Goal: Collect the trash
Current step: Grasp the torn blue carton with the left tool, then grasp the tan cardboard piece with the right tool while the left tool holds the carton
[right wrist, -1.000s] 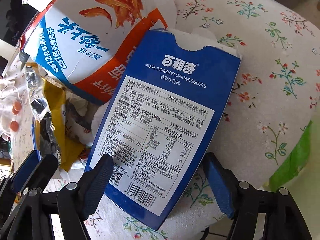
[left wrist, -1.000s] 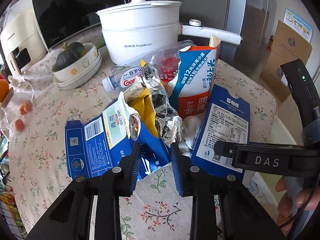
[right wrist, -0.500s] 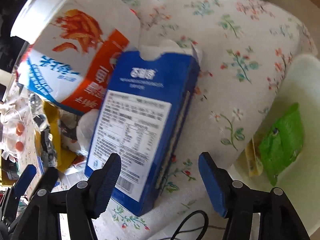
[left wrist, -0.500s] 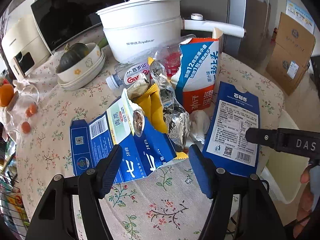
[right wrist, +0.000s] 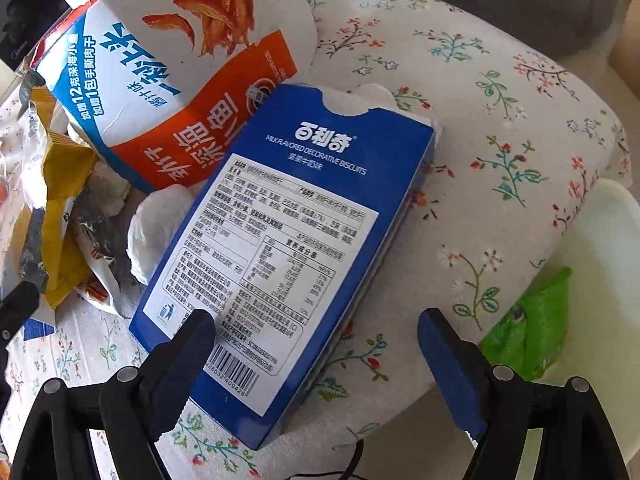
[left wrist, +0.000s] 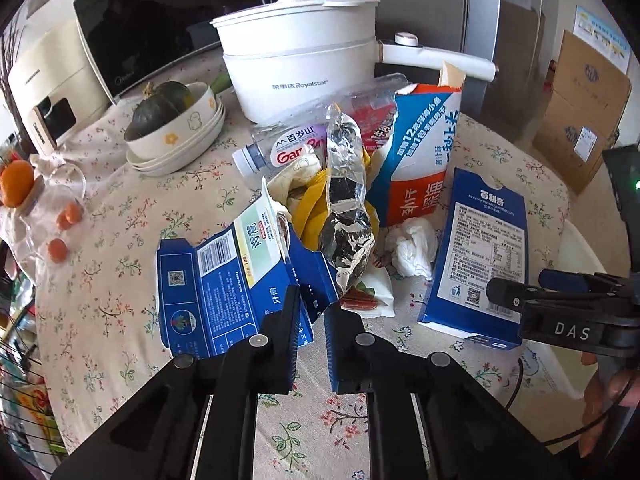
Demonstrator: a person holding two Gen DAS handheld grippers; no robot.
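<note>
A pile of trash lies on the flowered tablecloth [left wrist: 120,248]. My left gripper [left wrist: 312,320] is shut on the corner of a flattened blue toothpaste box [left wrist: 224,276]. Behind it lie a silver foil wrapper [left wrist: 344,216], a yellow wrapper [left wrist: 310,204], a clear water bottle [left wrist: 288,148], a crumpled white tissue [left wrist: 412,246] and a blue-orange snack bag [left wrist: 420,156], which also shows in the right wrist view [right wrist: 168,80]. My right gripper [right wrist: 316,340] is open, its jaws either side of the near end of a blue biscuit box [right wrist: 280,248], which also shows in the left wrist view [left wrist: 480,248].
A white electric pot [left wrist: 300,64] and stacked bowls with a green squash [left wrist: 176,124] stand at the back. Oranges [left wrist: 16,178] lie at the left. A white bin [right wrist: 600,280] with a green wrapper [right wrist: 528,324] sits below the table's right edge.
My left gripper opened wide, then moved forward and closed on the blue toothpaste box. My right gripper pulled back, then came close over the biscuit box again, still open.
</note>
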